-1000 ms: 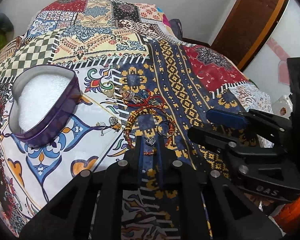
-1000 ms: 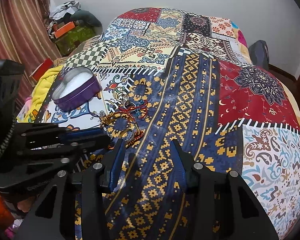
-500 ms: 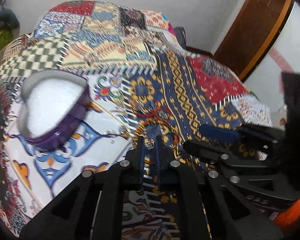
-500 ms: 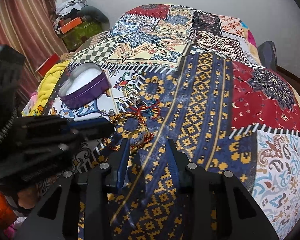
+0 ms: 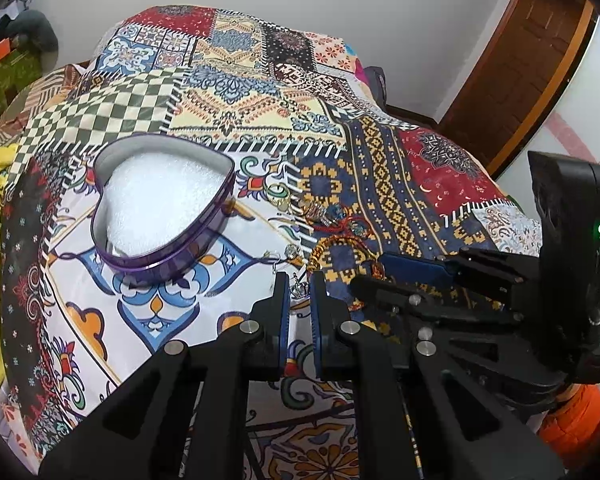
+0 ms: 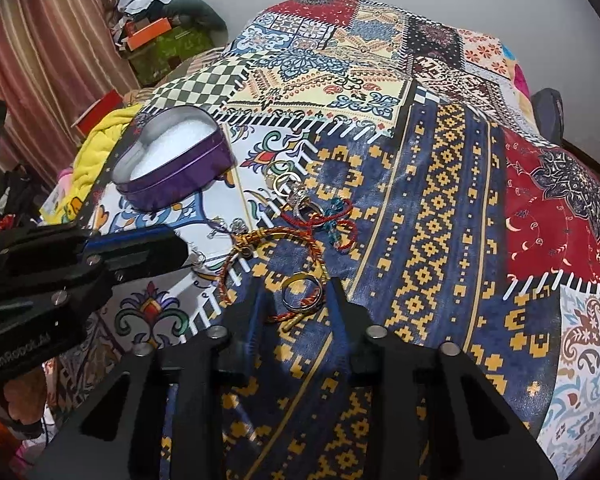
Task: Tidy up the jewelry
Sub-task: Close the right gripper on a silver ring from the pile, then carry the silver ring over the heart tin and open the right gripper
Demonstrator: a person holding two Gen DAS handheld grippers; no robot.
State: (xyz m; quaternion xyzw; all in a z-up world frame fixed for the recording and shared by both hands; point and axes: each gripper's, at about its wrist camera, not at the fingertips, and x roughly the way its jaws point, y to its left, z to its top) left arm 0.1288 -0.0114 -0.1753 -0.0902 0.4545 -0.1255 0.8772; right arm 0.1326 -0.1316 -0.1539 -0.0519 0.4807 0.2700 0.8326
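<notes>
The left tongs [image 5: 299,289] are pinched on a small silver charm [image 5: 298,288] beside the foam-lined heart tin [image 5: 162,216] on the bed, the right tongs [image 6: 296,300] spread around a ring [image 6: 301,292], so a careful carry to the tin is probably needed next.

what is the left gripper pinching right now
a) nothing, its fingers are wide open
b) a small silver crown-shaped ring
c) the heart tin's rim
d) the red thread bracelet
b: in the left wrist view the left gripper has its fingers nearly closed on a small silver crown-shaped ring, while the red thread bracelet lies on the bedspread and the purple heart-shaped tin sits apart, untouched.
</notes>
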